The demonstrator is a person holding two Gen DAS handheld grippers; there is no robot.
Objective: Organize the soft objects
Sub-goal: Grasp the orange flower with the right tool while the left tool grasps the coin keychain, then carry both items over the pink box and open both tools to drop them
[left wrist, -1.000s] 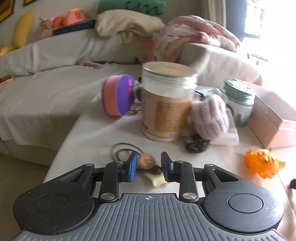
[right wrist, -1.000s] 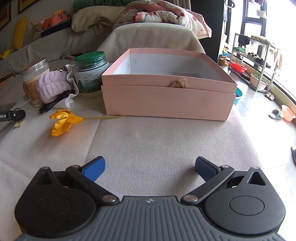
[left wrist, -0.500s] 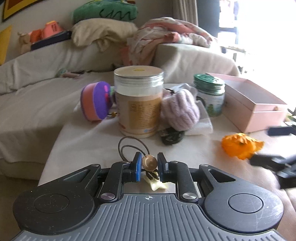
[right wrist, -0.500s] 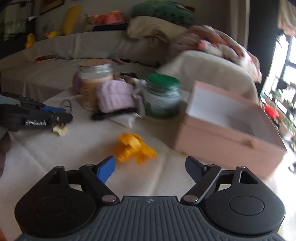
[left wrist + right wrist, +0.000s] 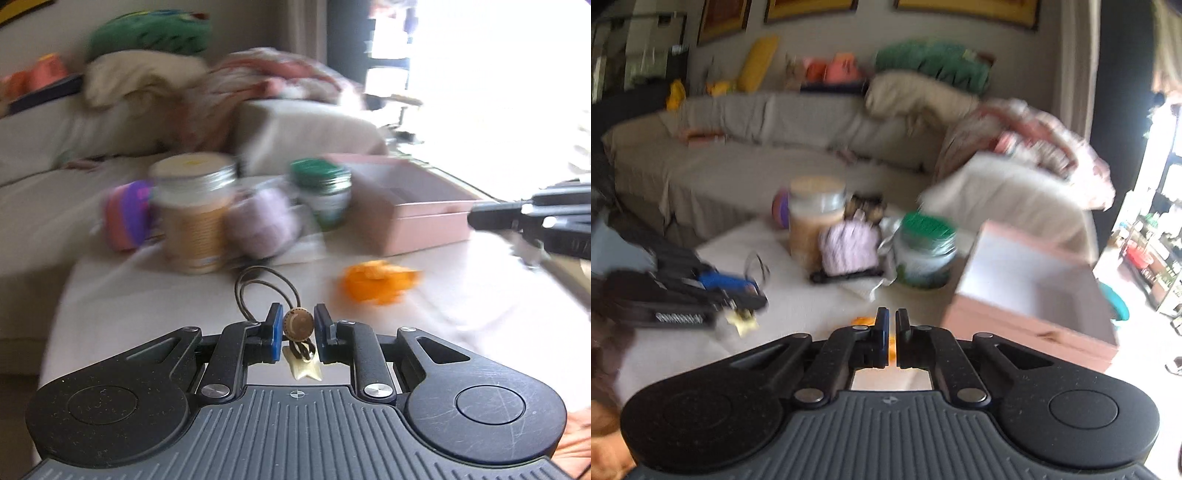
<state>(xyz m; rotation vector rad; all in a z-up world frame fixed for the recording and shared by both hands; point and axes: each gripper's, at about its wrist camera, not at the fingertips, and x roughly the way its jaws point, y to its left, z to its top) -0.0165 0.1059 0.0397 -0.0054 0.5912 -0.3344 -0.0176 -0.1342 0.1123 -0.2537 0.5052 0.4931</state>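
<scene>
Left wrist view, blurred by motion. At far left on the cloth-covered table (image 5: 122, 302) stands a pink-and-purple round toy (image 5: 127, 218), on edge, touching or just beside a tall jar (image 5: 195, 218) with a pale lid. Next to the right, pressed against that jar, sits a lilac knitted bundle (image 5: 262, 225). In front of these, at centre, is the left gripper (image 5: 298, 332), clamped on the hair tie (image 5: 298, 325): blue pads tight on its round brown bead, thin dark loop sticking forward over the table, a small cream charm dangling below the pads. Behind and to the right stands a green-lidded jar (image 5: 323, 192), near the bundle. Further right lies an orange flower (image 5: 376, 280) on the cloth, well apart from the hair tie. Beyond it stands an open pink box (image 5: 413, 218). At the right edge, a dark gripper body reaches in over the table in front of the box.

Right wrist view, also blurred. At left is the left gripper again, charm hanging under it. At centre is the right gripper (image 5: 891, 325), fingers drawn almost together with only a narrow slit between them; orange shows through the slit and just beside the left finger. Cannot tell whether anything is pinched. To the right is the pink box, its white inside showing.
</scene>
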